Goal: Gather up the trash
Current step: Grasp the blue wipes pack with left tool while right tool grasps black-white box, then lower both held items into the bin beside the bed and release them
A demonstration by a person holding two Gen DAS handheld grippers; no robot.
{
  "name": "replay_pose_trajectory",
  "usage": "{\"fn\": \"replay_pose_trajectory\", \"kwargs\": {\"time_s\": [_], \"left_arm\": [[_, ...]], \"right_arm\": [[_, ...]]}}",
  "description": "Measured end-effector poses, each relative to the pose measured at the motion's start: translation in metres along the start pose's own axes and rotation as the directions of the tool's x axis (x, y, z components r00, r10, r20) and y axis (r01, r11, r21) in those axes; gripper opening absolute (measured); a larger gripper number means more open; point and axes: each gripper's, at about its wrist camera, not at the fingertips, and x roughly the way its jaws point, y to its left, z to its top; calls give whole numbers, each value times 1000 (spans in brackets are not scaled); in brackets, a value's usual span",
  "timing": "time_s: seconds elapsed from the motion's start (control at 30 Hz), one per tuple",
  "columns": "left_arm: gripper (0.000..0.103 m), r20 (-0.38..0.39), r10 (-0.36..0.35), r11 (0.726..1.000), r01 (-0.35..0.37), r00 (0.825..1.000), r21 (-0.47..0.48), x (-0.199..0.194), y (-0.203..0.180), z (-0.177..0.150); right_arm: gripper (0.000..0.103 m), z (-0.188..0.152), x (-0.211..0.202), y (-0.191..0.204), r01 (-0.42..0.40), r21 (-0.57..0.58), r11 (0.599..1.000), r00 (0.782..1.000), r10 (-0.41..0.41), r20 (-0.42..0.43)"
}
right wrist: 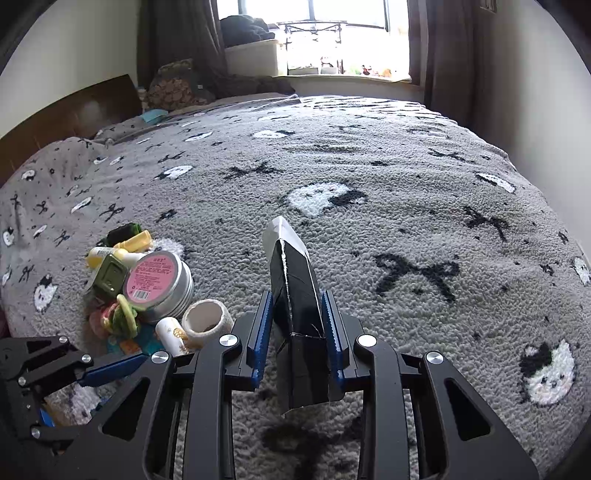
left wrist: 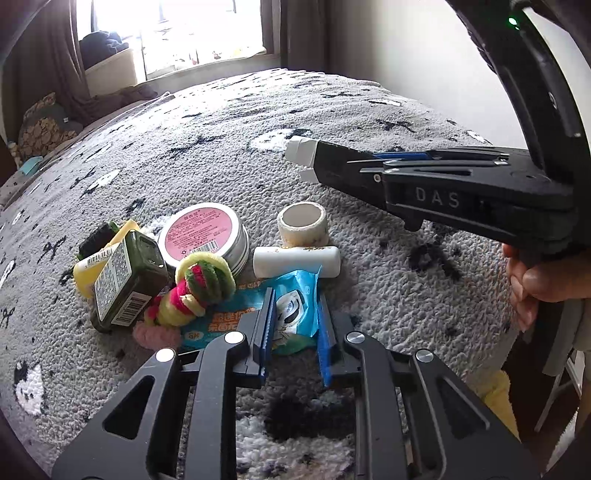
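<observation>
A pile of small items lies on the grey bed blanket. My left gripper has its fingers on both sides of a blue crinkled wrapper; whether it squeezes it I cannot tell. Behind the wrapper lie a white tube, a tape roll, a pink-lidded tin, a green bottle and a fuzzy hair tie. My right gripper is shut on a flattened black and white carton, held above the blanket right of the pile; it also shows in the left wrist view.
A yellow bottle lies at the pile's far side. Pillows and a headboard are at the back left, a window behind. The blanket stretches right of the pile.
</observation>
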Motion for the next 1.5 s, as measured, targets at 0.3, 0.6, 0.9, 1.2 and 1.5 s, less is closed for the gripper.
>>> {"fn": "replay_pose_trajectory", "kwargs": {"time_s": [0.3, 0.6, 0.9, 1.2, 1.5], "left_arm": [[7, 47, -4, 1000, 5, 999, -26, -31, 0, 9], [6, 181, 1, 999, 8, 983, -52, -106, -1, 18], [6, 296, 27, 1000, -22, 955, -21, -182, -15, -6], [6, 239, 34, 999, -24, 971, -42, -188, -19, -69], [6, 112, 20, 997, -12, 993, -75, -164, -17, -130]], "right_arm": [[26, -8, -33, 3, 9, -16, 1000, 999, -8, 32], [24, -17, -91, 10, 36, -26, 999, 993, -33, 109], [24, -45, -163, 27, 30, -65, 997, 977, -16, 213], [24, -99, -188, 45, -20, -114, 993, 981, 41, 191], [24, -155, -167, 60, -64, -118, 991, 997, 69, 43]]}}
